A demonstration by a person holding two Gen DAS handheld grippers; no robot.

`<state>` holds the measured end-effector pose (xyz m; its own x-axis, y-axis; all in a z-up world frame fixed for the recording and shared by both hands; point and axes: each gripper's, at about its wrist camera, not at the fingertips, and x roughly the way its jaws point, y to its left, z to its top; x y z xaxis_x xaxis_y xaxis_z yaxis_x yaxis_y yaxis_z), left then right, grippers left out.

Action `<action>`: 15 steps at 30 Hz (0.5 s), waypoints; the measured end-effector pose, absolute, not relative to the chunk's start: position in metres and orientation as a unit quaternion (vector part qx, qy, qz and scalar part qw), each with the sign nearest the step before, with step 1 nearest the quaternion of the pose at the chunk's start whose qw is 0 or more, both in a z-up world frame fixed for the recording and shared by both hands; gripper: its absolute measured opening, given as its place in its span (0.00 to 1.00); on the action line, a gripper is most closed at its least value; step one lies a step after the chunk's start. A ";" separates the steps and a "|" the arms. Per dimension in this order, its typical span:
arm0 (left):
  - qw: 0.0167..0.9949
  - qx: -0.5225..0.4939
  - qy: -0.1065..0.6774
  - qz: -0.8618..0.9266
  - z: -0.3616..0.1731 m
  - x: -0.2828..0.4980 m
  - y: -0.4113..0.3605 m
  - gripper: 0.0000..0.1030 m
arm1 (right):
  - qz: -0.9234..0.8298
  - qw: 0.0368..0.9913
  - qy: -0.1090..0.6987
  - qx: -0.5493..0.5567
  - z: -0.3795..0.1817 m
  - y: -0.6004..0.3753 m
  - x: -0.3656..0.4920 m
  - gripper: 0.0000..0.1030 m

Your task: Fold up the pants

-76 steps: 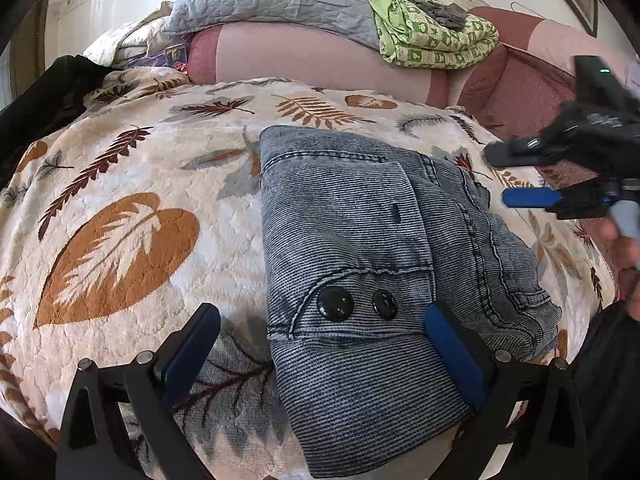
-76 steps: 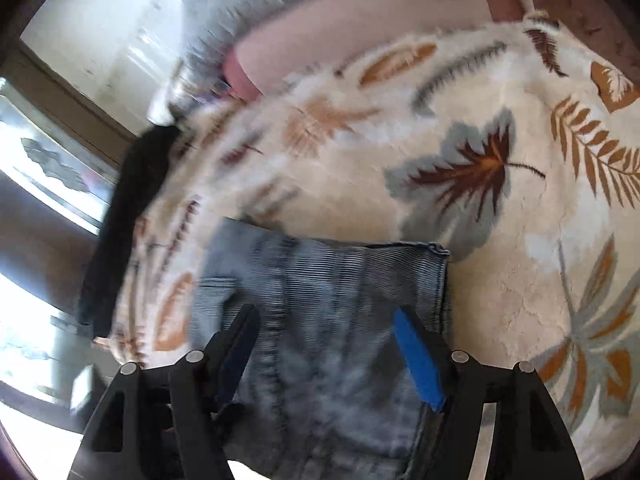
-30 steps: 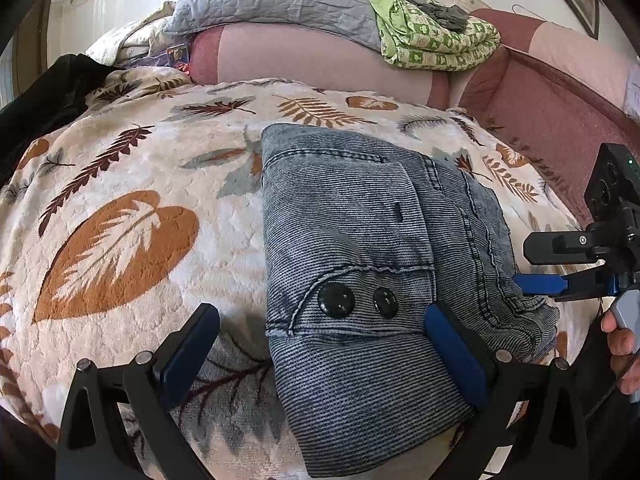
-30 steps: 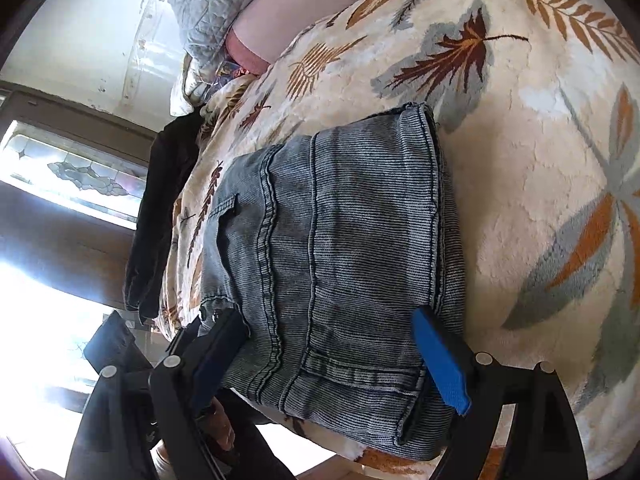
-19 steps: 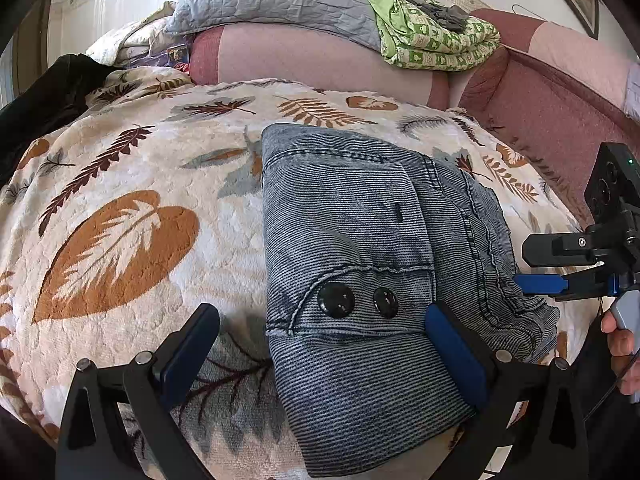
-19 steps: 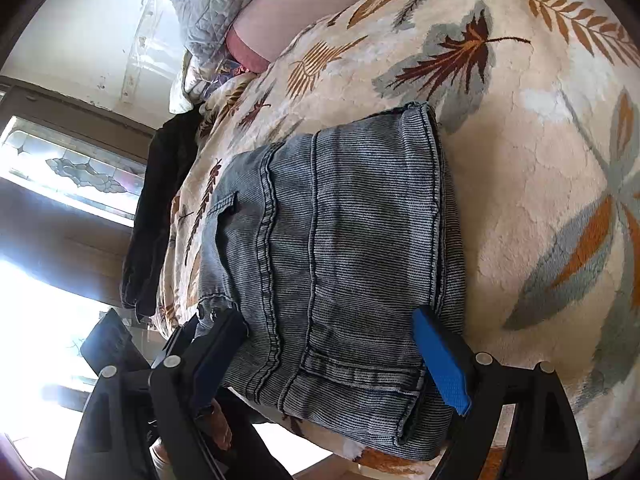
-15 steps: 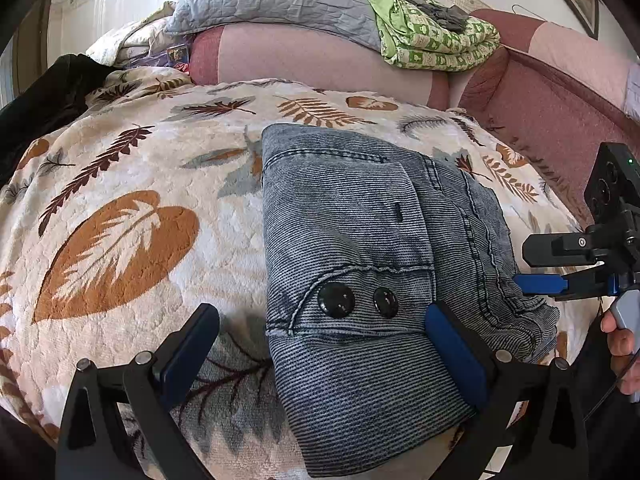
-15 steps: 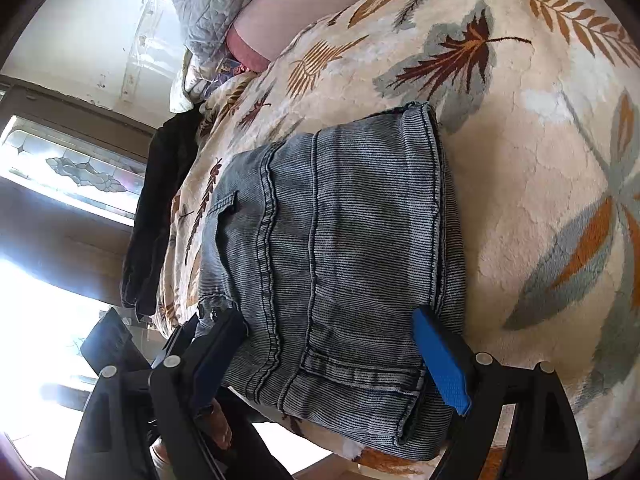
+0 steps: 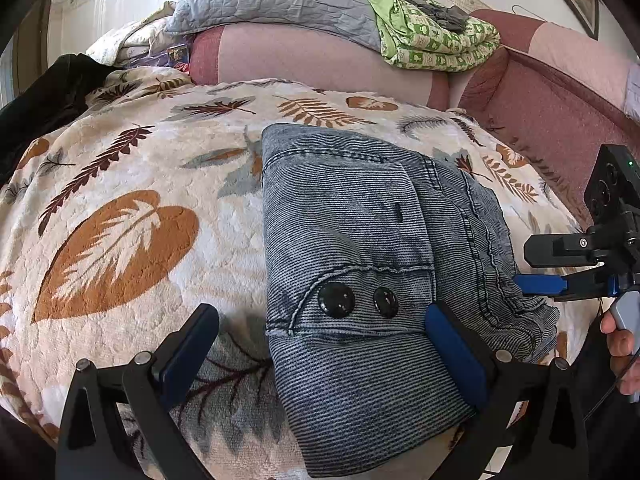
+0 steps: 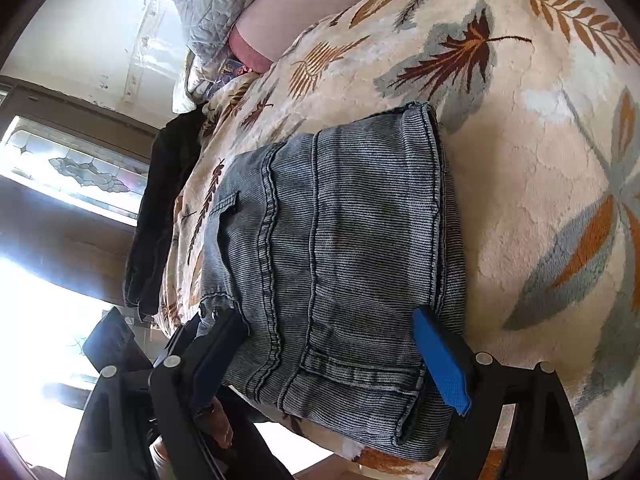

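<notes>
Jaws seemingly wide over folded pants (image 9: 360,264)

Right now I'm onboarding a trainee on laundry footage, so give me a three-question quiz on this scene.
1. True or false: the left gripper is clamped on the pants.
2. What lies under the pants? A) the leaf-print blanket B) a bare wooden floor C) a metal tray
3. How many dark buttons show on the denim in the left wrist view?

Key: 1. False: both it and the right gripper stand open. 2. A. 3. Two.
</notes>
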<state>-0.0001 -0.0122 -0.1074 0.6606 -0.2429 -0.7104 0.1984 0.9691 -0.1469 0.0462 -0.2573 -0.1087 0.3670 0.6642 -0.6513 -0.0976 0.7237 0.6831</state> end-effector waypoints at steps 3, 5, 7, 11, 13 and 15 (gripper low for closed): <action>0.900 -0.048 0.412 -0.130 -0.107 0.003 -0.010 1.00 | 0.240 0.779 0.511 0.273 -0.107 -0.255 0.047 0.86; 0.887 -0.083 0.431 -0.143 -0.101 0.005 -0.004 1.00 | 0.239 0.780 0.513 0.266 -0.105 -0.253 0.047 0.86; 0.889 -0.110 0.414 -0.161 -0.088 0.001 0.004 1.00 | 0.242 0.776 0.523 0.256 -0.103 -0.251 0.050 0.86; 0.897 -0.160 0.387 -0.140 -0.072 -0.003 0.035 1.00 | 0.241 0.769 0.541 0.241 -0.082 -0.250 0.051 0.86; 0.890 -0.178 0.403 -0.118 -0.080 0.001 0.050 1.00 | 0.252 0.784 0.518 0.231 -0.056 -0.247 0.051 0.86; 0.883 -0.192 0.416 -0.106 -0.089 0.003 0.057 0.99 | 0.263 0.790 0.502 0.233 -0.031 -0.241 0.063 0.86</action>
<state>0.0025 0.0574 -0.0888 0.6318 -0.3469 -0.6932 0.0279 0.9039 -0.4269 0.0627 -0.2413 -0.0309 0.3580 0.6501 -0.6702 -0.1817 0.7526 0.6329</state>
